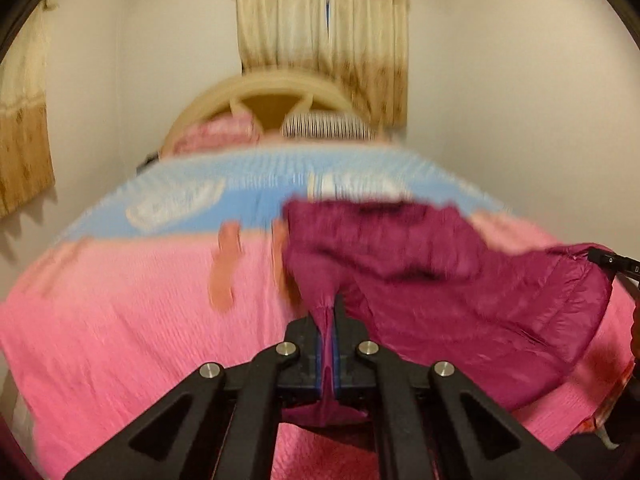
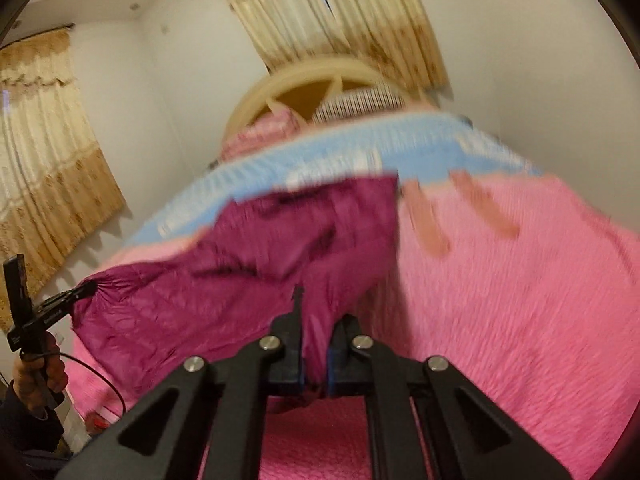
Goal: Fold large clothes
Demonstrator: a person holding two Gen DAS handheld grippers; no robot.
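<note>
- While both claws pinch it, the dark red cloth [image 1: 440, 280] hangs just above the bed [image 1: 120, 300].
- The left claw [image 1: 329, 328] is clamped on one edge.
- The right claw [image 2: 316, 344] is clamped on the other edge.
- The cloth is over the bed's pink cover [image 2: 520, 280].

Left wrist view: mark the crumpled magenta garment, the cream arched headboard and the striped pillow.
crumpled magenta garment [image 1: 440, 280], left wrist view, middle of the lifted cloth.
cream arched headboard [image 1: 272, 84], left wrist view, top of the arch.
striped pillow [image 1: 326, 125], left wrist view, its front face.
</note>
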